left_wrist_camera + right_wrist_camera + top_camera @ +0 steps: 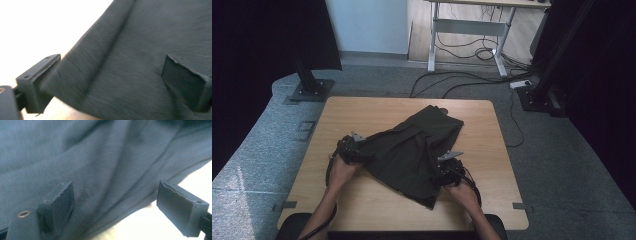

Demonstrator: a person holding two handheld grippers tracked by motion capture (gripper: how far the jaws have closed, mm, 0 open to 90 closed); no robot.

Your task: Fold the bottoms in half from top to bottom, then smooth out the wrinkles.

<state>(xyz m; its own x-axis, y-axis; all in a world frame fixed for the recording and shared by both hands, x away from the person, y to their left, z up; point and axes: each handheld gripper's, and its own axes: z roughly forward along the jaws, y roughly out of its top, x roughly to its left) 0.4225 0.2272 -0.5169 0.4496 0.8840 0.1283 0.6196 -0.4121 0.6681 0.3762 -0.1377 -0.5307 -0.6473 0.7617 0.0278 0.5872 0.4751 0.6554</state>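
Dark woven garment, creased and rumpled, on pale wooden table.

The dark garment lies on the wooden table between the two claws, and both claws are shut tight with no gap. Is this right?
Not quite. The dark garment lies on the wooden table between them, but both claws stand wide open. The left gripper view shows the left claw with jaws far apart over the cloth, and the right gripper view shows the right claw likewise.

A wooden table stands on grey carpet. Beyond the table, a white-framed desk stands over tangled black cables by a pale wall. Dark curtains hang on both sides of the table.
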